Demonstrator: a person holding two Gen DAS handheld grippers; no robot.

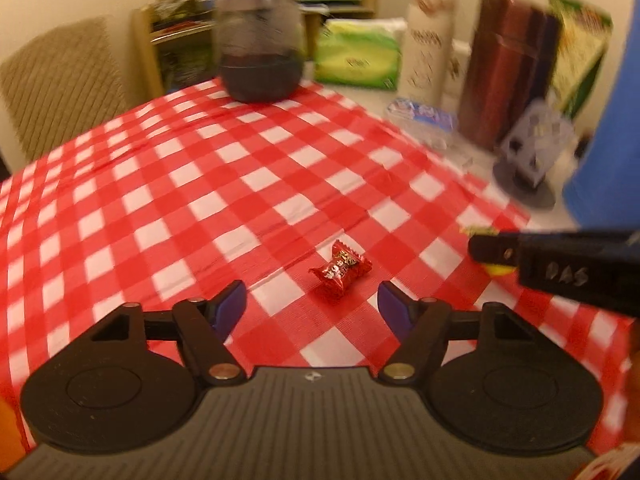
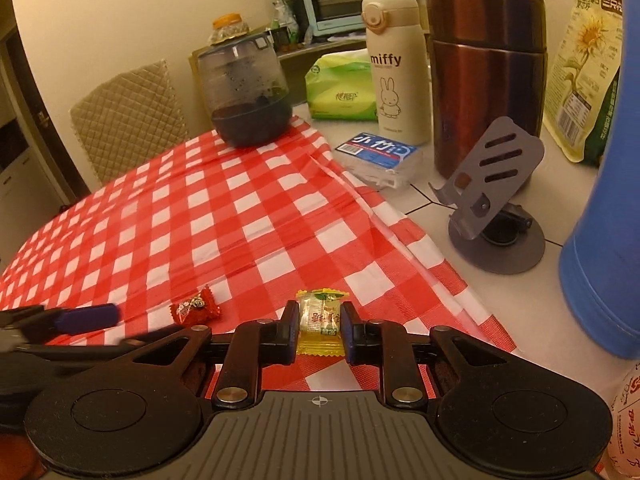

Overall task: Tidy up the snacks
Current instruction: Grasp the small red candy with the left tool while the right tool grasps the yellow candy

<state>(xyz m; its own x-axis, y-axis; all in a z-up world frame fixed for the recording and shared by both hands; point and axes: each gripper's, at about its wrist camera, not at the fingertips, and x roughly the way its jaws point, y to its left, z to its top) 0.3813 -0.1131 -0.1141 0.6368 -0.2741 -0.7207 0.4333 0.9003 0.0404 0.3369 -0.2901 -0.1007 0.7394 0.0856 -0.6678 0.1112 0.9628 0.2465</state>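
The right tool point(image 2: 320, 330) squeezes a small yellow wrapped candy point(image 2: 321, 326), while the left tool point(image 1: 312, 306) sits open near the red wrapped candy point(image 1: 341, 273), not yet picked up.

The right gripper point(image 2: 320, 330) has its jaws pressed on both sides of a yellow wrapped candy point(image 2: 321, 326), low over the red-and-white checked tablecloth point(image 2: 240, 216) on the worktop point(image 2: 560, 300). Just left of it a red wrapped candy point(image 2: 196, 307) lies on the cloth, with the left gripper's blue-padded finger point(image 2: 86, 319) reaching in beside it from the left edge. Farther back stand a dark lidded jar point(image 2: 246, 96), a cream "miffy" bottle point(image 2: 396, 68), a brown metal flask point(image 2: 486, 76), a grey phone stand point(image 2: 494, 184) and a sunflower-seed bag point(image 2: 588, 76).
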